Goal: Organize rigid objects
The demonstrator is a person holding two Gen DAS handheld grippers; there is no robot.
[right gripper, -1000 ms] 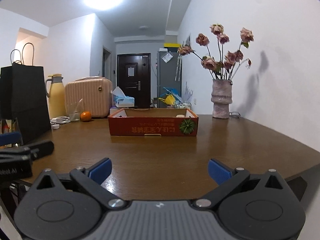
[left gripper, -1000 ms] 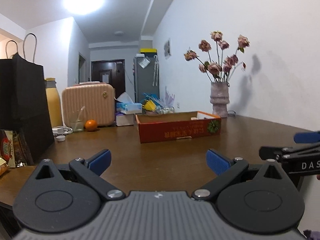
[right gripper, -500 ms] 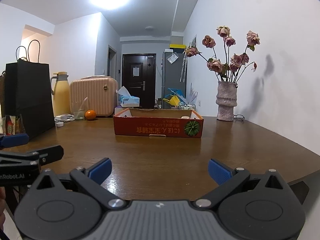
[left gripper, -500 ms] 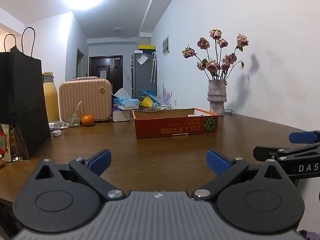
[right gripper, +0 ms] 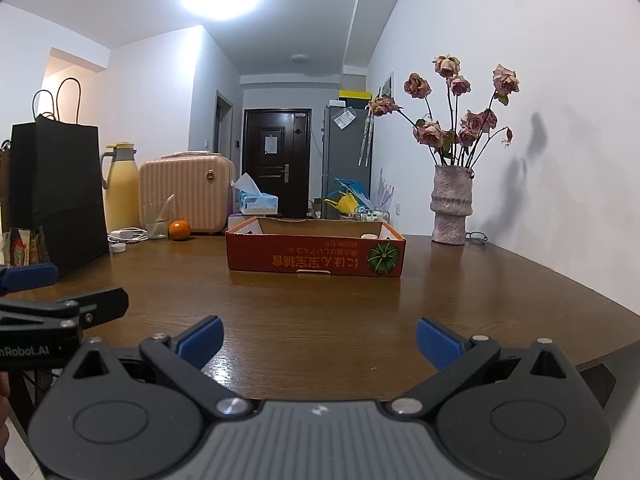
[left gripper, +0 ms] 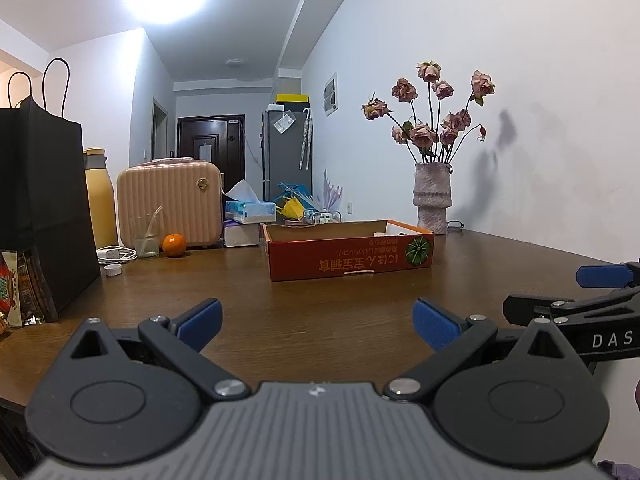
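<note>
A shallow red cardboard box stands in the middle of the brown wooden table, with a small white item just showing over its rim. My left gripper hangs open over the near table edge, nothing between its blue pads. My right gripper is likewise open and empty, held level with the left one. Each gripper shows at the side of the other's view. An orange and a small white cap lie at the far left.
A black paper bag with snack packets stands at the left edge. Behind are a yellow flask, a pink case, a glass, tissue boxes. A vase of dried roses stands against the right wall.
Both grippers have risen and tilted up a little, so the box and table sit lower in view. Both stay open and empty.
</note>
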